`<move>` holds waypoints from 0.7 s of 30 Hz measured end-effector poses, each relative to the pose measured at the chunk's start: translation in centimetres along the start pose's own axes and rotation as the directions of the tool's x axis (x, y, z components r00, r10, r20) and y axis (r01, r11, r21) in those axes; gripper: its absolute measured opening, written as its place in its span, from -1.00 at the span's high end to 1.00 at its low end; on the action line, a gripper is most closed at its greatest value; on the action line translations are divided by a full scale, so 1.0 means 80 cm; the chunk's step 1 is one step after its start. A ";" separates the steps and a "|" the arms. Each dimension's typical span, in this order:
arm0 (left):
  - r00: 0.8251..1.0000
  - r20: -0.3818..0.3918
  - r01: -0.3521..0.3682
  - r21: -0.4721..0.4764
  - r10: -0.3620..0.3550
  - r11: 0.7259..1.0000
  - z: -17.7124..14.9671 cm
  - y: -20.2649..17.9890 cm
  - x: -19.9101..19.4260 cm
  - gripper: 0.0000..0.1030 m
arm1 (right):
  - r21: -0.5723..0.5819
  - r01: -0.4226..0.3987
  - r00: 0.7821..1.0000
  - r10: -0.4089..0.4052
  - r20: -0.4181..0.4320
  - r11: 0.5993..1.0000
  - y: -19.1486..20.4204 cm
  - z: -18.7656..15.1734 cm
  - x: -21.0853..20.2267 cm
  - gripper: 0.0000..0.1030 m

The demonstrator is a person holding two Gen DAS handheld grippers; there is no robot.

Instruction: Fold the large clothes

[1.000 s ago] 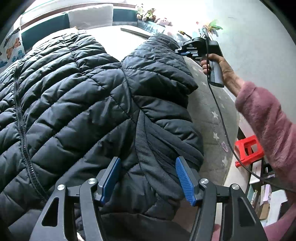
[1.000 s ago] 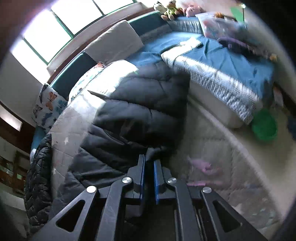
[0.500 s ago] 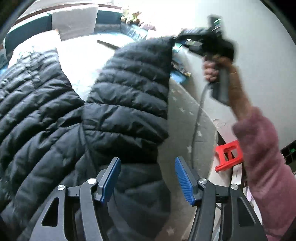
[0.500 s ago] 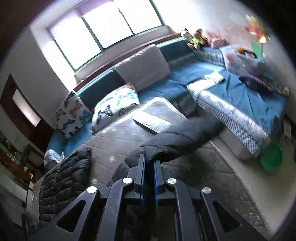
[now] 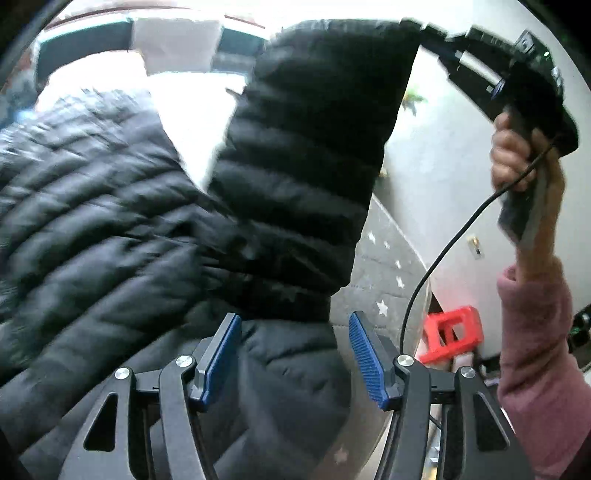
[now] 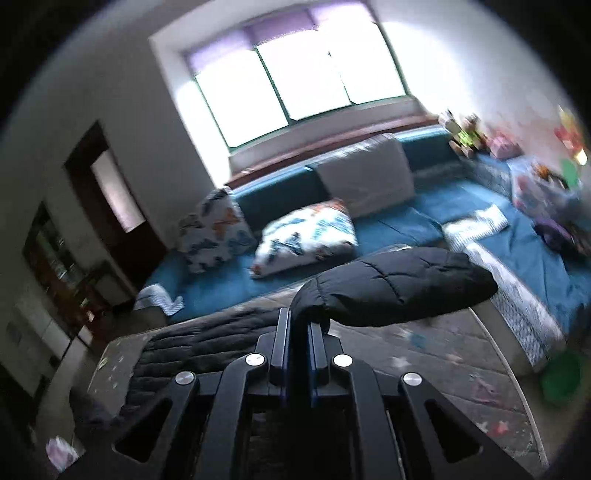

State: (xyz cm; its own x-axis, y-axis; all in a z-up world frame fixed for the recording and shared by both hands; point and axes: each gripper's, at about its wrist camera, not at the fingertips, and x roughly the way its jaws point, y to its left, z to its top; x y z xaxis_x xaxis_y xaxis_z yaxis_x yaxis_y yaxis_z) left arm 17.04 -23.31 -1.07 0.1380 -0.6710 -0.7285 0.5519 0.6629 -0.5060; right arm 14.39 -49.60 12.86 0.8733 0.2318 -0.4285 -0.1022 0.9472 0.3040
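A black quilted puffer jacket (image 5: 110, 240) lies on a grey star-print mattress (image 5: 384, 277). Its sleeve (image 5: 314, 147) is lifted high and stretched upward. My right gripper (image 5: 432, 35) is shut on the sleeve's cuff at the top right of the left wrist view. In the right wrist view the right gripper (image 6: 297, 325) pinches the cuff, and the sleeve (image 6: 399, 288) hangs out ahead of it. My left gripper (image 5: 293, 347) is open, its jaws on either side of the jacket fabric near the sleeve's base.
A red plastic stool (image 5: 454, 332) stands on the floor right of the mattress. A blue corner sofa (image 6: 399, 225) with butterfly cushions (image 6: 306, 236) lies beyond. A green tub (image 6: 557, 376) sits on the floor at the right. The person's pink-sleeved arm (image 5: 535, 350) is at the right.
The right gripper has lifted the sleeve's cuff up off the mattress, raising the sleeve to near upright. The left gripper stayed open over the jacket near the sleeve's base.
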 end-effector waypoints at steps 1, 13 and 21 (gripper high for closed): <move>1.000 0.020 -0.016 0.000 0.016 1.000 -0.006 0.002 -0.016 -0.23 | -0.028 -0.023 1.000 0.023 0.007 0.999 0.019 -0.003 -0.006 0.82; 0.925 0.253 -0.232 -0.211 0.282 0.950 -0.163 0.106 -0.239 -0.26 | -0.389 -0.212 0.977 0.197 -0.080 0.896 0.235 -0.100 -0.025 0.82; 0.912 0.240 -0.234 -0.365 0.334 0.901 -0.271 0.180 -0.282 -0.26 | -0.639 -0.296 0.941 0.101 -0.324 0.710 0.356 -0.275 0.044 0.82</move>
State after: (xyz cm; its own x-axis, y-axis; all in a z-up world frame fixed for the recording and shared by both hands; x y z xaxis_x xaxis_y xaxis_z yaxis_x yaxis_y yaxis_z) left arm 4.06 8.61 -1.93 0.5071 -0.4703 -0.7223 0.1647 0.8755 -0.4544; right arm 4.04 -16.93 1.30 0.6571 0.3857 -0.6477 -0.6354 0.7457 -0.2006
